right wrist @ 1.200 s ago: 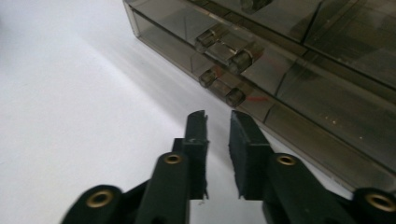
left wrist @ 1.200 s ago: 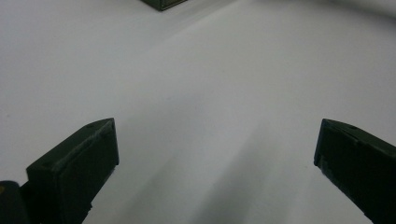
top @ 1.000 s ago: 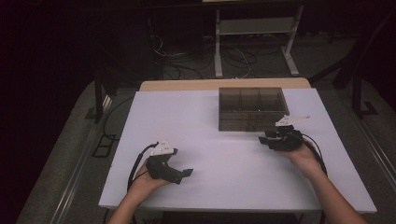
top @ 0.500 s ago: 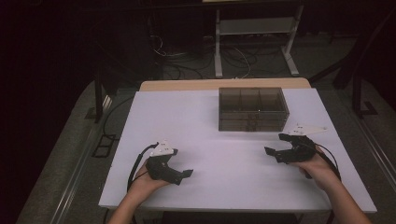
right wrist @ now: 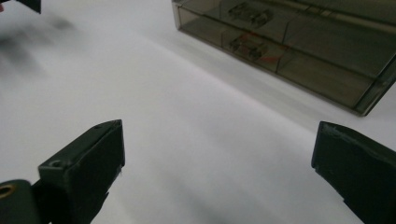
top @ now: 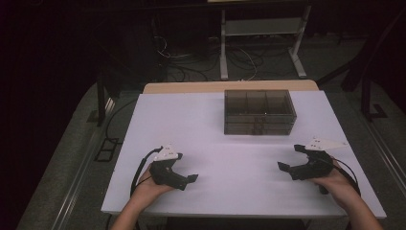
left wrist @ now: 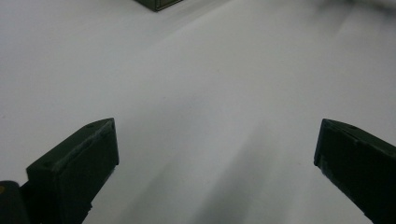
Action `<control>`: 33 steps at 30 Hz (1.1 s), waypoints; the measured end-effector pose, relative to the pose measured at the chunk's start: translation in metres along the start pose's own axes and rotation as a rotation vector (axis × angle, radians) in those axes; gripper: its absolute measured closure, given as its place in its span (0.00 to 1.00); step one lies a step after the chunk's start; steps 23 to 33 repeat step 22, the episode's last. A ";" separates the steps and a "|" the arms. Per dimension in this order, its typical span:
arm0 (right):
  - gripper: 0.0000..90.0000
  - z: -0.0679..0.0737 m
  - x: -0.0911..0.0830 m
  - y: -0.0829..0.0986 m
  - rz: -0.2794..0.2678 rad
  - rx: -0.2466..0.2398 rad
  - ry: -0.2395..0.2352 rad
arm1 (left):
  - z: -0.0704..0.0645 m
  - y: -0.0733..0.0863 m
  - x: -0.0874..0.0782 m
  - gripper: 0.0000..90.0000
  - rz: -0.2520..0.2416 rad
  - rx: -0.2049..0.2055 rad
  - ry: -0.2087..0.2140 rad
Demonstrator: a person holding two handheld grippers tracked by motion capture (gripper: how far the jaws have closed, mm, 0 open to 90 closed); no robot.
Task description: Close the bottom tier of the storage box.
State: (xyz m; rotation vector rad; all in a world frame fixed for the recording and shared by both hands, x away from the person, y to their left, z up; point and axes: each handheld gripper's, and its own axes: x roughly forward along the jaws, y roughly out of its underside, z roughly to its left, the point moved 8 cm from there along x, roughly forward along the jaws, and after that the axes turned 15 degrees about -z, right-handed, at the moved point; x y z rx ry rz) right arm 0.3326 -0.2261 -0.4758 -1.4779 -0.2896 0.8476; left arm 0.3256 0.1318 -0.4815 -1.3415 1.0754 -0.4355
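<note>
Right gripper back from smoky box, fingers spread like left gripper's; small parts inside, right gripper view

Small items in the smoky compartment box (upper edge cropped) stay unidentifiable

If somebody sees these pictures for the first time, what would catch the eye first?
Probably the smoky transparent compartment box, closed, standing at the far middle of the white table; the right gripper view shows small parts inside it. Next come the two black claws: the left claw rests near the front left edge, the right claw near the front right, both open and holding nothing, well apart from the box.
</note>
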 end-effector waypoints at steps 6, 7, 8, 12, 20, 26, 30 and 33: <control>0.03 0.006 -0.007 0.011 0.019 -0.010 -0.021 | 0.000 0.000 -0.001 0.00 -0.003 -0.004 -0.001; 0.03 0.006 -0.007 0.011 0.019 -0.014 -0.022 | 0.000 0.000 -0.001 0.00 -0.002 -0.003 -0.002; 0.03 0.006 -0.008 0.011 0.018 -0.017 -0.019 | -0.001 0.000 -0.001 0.00 -0.003 -0.003 -0.002; 0.03 0.007 -0.008 0.011 0.017 -0.021 -0.026 | -0.001 0.000 -0.002 0.00 -0.003 0.000 -0.001; 0.03 0.007 -0.008 0.014 0.029 -0.026 -0.033 | -0.002 0.000 -0.003 0.00 -0.004 0.001 -0.001; 0.03 0.008 -0.008 0.015 0.032 -0.029 -0.036 | -0.002 0.000 -0.003 0.00 -0.004 0.001 0.001; 0.03 0.008 -0.008 0.015 0.032 -0.029 -0.036 | -0.002 0.000 -0.003 0.00 -0.004 0.001 0.001; 0.03 0.008 -0.008 0.015 0.032 -0.029 -0.036 | -0.002 0.000 -0.003 0.00 -0.004 0.001 0.001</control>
